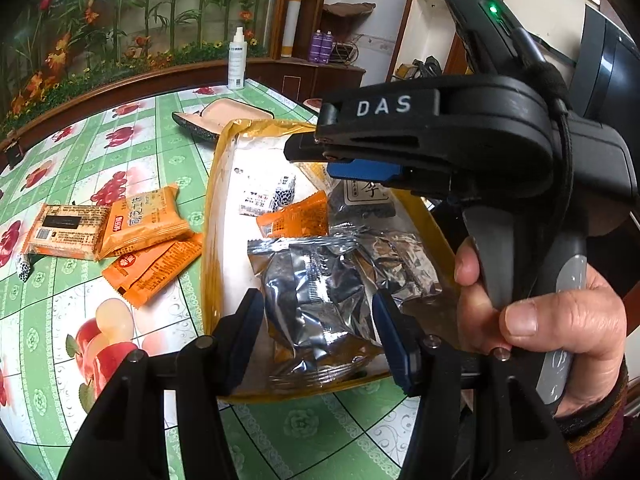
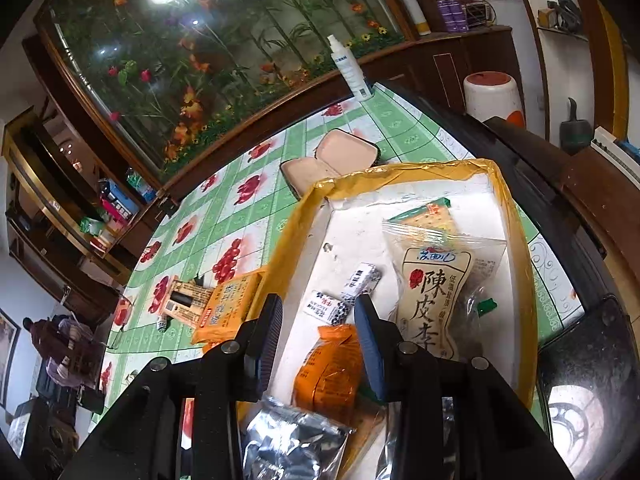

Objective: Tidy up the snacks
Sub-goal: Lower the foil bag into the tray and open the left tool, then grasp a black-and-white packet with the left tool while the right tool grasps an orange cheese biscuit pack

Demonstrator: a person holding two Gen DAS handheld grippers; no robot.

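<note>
Left gripper (image 1: 318, 330) fingers stand part open above a silver packet (image 1: 316, 280) in the box (image 1: 212, 216). Right gripper (image 2: 318, 344) fingers are slightly apart, empty, above an orange packet (image 2: 328, 372). Three snacks (image 1: 132, 236) lie left on the counter (image 1: 80, 152).

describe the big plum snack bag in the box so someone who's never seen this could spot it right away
Find the yellow-rimmed white box on the green fruit-print tablecloth. Along its right side in the right wrist view lies a clear plum bag, beside the right gripper. It alone has a cream label with large black Chinese characters and a red seal; its neighbours are small white candies, an orange packet and silver foil packs.
</note>
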